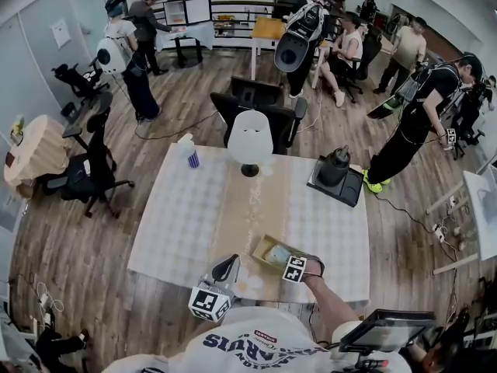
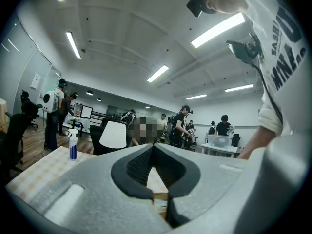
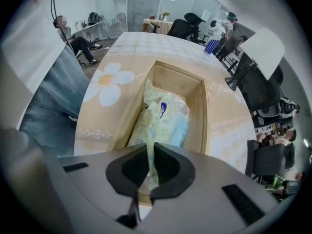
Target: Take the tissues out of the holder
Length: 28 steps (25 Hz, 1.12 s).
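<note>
A shallow wooden holder [image 1: 260, 249] stands on the beige runner near the table's front edge. In it lies a tissue pack [image 3: 163, 118] in a pale yellow-green and blue wrapper. My right gripper [image 3: 150, 149] points steeply down over the near end of the holder [image 3: 204, 111], shut on a raised fold of the pack's wrapper. In the head view this right gripper [image 1: 301, 267] covers the holder's right end. My left gripper [image 1: 227, 266] lies level just left of the holder, its jaws together with nothing between them. The left gripper [image 2: 153, 147] looks out across the table.
On the table [image 1: 178, 224] stand a blue spray bottle [image 1: 189, 151] at the far left, a white oval object on a black stand [image 1: 250, 140] at the far middle, and a black device on a dark tray [image 1: 335, 173] at the far right. Office chairs and several people are beyond it.
</note>
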Tool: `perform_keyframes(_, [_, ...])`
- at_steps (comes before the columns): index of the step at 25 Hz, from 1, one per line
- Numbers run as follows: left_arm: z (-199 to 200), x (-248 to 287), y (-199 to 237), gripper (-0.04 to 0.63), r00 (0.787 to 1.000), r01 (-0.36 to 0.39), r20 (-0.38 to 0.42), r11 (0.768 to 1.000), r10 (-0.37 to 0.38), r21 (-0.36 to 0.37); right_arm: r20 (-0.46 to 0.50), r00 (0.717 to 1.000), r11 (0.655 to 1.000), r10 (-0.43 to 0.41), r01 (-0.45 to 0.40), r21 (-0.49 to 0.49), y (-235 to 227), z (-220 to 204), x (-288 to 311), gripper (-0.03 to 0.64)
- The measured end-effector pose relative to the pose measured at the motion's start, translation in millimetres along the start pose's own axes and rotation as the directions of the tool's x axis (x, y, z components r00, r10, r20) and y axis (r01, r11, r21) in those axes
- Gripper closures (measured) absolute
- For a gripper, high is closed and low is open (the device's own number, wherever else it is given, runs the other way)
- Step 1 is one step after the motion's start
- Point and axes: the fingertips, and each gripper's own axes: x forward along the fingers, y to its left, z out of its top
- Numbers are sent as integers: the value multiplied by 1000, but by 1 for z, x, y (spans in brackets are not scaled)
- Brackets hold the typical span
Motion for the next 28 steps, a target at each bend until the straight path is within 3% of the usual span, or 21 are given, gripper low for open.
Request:
perform_keyframes(10, [-1,12,-10,597,999,37,0,999,-37,1,64,996,995,-63,58,82,-10,6,-25,612])
perform_keyframes(17, [4,21,-16,597,998,68,-2,998,-68,-1,177,972,971,-156,119,207,-34,15,-81,612])
perform_keyframes(23, [6,29,-26,597,994,106,-9,994,-106,10,291,907,917,-305,197,347,-66,21,-159,612])
perform_keyframes(28, [5,34,-35,597,990,140,-18,990,-140,20,348,805,830,-480,288,477,-89,22,-245,612])
